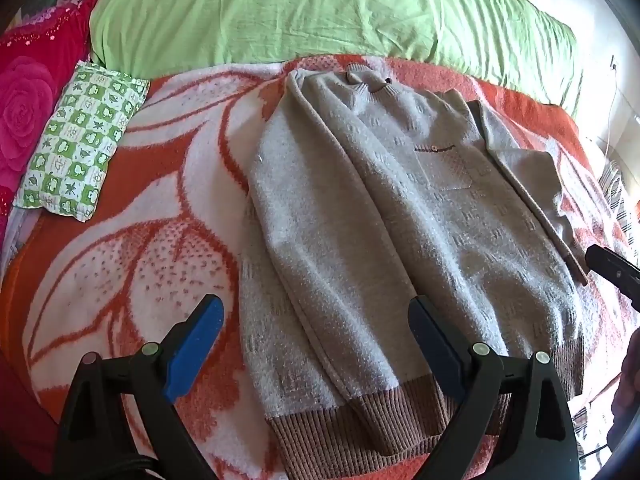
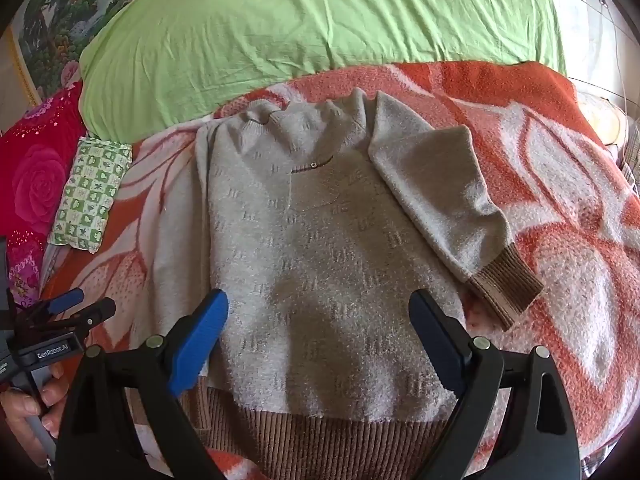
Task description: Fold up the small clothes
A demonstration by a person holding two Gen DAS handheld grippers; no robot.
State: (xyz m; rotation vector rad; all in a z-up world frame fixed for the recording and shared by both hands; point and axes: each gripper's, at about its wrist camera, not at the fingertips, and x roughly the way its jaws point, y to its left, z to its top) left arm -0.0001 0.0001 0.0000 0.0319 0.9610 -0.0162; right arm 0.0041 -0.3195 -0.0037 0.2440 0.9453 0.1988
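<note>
A grey knitted sweater (image 2: 320, 248) with brown ribbed hem and cuffs is laid flat, front up, on an orange-and-white floral blanket (image 2: 560, 208) spread over a bed. Its collar is turned toward a green pillow-like bedding roll (image 2: 312, 28) at the far side, and its hem lies nearest the cameras. On the chest a small pocket (image 2: 316, 188) with a dark trim and a button can be seen. In the left wrist view one sleeve (image 1: 320, 248) is seen folded lengthwise over the body, its brown cuff resting by the hem. In the right wrist view the other sleeve (image 2: 440, 200) is spread out beside the body onto the blanket, ending in a brown ribbed cuff (image 2: 504, 280). The left gripper (image 1: 316, 344) is held above the hem end of the sweater with its blue-padded jaws wide apart and nothing between them. The right gripper (image 2: 320, 340) is likewise held over the lower part of the sweater, jaws spread wide and empty. A green-and-white checked small pillow (image 1: 80, 144) lies on the blanket's left edge, beside a red rose-patterned cushion (image 1: 28, 112). At the lower left of the right wrist view, a hand (image 2: 28, 408) is seen gripping the handle of the left gripper.
</note>
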